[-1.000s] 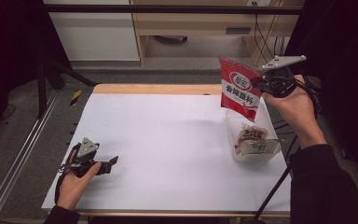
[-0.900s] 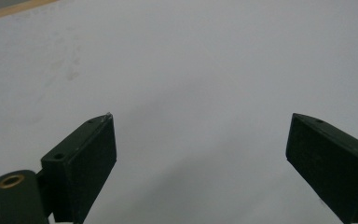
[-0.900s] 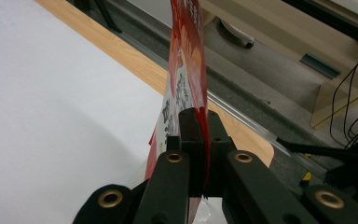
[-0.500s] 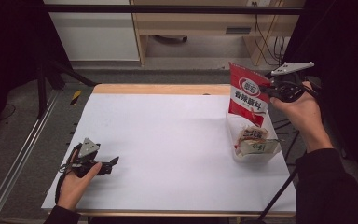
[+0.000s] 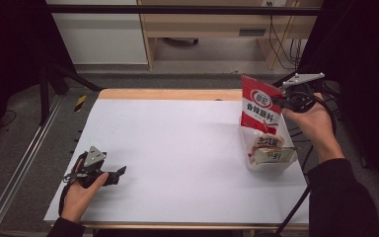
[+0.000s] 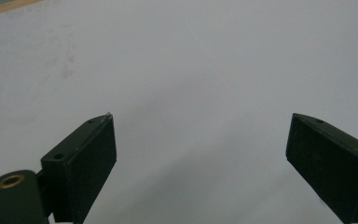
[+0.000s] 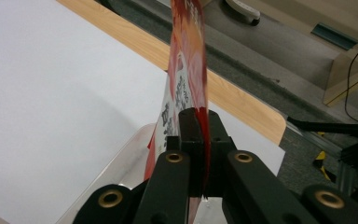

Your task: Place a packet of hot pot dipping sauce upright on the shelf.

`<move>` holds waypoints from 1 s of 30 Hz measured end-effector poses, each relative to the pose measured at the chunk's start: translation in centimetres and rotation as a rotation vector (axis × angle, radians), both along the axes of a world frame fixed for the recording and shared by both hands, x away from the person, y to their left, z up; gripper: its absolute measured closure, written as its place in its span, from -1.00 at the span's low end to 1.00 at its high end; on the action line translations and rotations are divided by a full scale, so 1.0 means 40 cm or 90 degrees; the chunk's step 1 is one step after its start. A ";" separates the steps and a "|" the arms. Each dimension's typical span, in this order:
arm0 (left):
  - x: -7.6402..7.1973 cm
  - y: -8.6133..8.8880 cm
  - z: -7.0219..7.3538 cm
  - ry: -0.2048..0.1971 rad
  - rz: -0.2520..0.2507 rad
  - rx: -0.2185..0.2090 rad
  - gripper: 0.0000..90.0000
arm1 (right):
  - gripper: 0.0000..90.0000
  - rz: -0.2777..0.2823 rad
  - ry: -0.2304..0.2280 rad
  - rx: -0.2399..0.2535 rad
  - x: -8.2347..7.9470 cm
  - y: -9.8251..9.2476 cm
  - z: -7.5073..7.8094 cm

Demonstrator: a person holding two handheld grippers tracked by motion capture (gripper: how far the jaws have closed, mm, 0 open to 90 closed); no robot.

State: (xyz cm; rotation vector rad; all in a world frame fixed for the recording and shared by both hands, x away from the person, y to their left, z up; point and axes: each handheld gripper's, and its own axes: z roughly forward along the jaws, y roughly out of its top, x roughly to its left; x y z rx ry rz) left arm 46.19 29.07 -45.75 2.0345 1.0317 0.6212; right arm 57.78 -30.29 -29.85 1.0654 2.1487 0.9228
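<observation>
A red snack packet (image 5: 259, 106) with white lettering hangs upright over the clear plastic tub (image 5: 250, 159) at the table's right side. My right gripper (image 5: 279, 101) is shut on the packet's right edge; the right gripper view has the packet (image 7: 189, 70) edge-on, pinched between the two black jaws of that gripper (image 7: 200, 126). The tub holds other snack packets (image 5: 270, 148). Near the front left of the white table lies my left gripper (image 5: 120, 174), resting low in the hand, jaws open. In the left gripper view, that gripper (image 6: 200, 158) has only bare table between its fingers.
The white table top (image 5: 177, 143) spreads between the two hands, with a wooden strip (image 5: 168, 94) along its far edge. A metal rail (image 5: 24, 163) runs along the left side. Cables (image 5: 281, 44) hang behind the far right corner, under a wooden desk.
My right gripper has carried the red packet down and to the right, closer over the tub. The left hand has stayed in place.
</observation>
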 end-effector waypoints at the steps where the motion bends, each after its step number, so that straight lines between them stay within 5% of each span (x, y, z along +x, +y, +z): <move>1: 0.000 0.000 0.000 0.001 0.000 0.001 -0.82 | 1.00 0.000 0.003 0.003 -0.001 -0.002 -0.006; 15: -0.002 -0.002 0.001 -0.001 0.000 0.001 -0.82 | 1.00 -0.008 0.009 0.026 -0.023 -0.032 -0.038; 30: -0.004 -0.001 0.004 -0.003 -0.002 -0.001 -0.82 | 0.99 -0.008 0.026 0.009 -0.035 -0.031 -0.039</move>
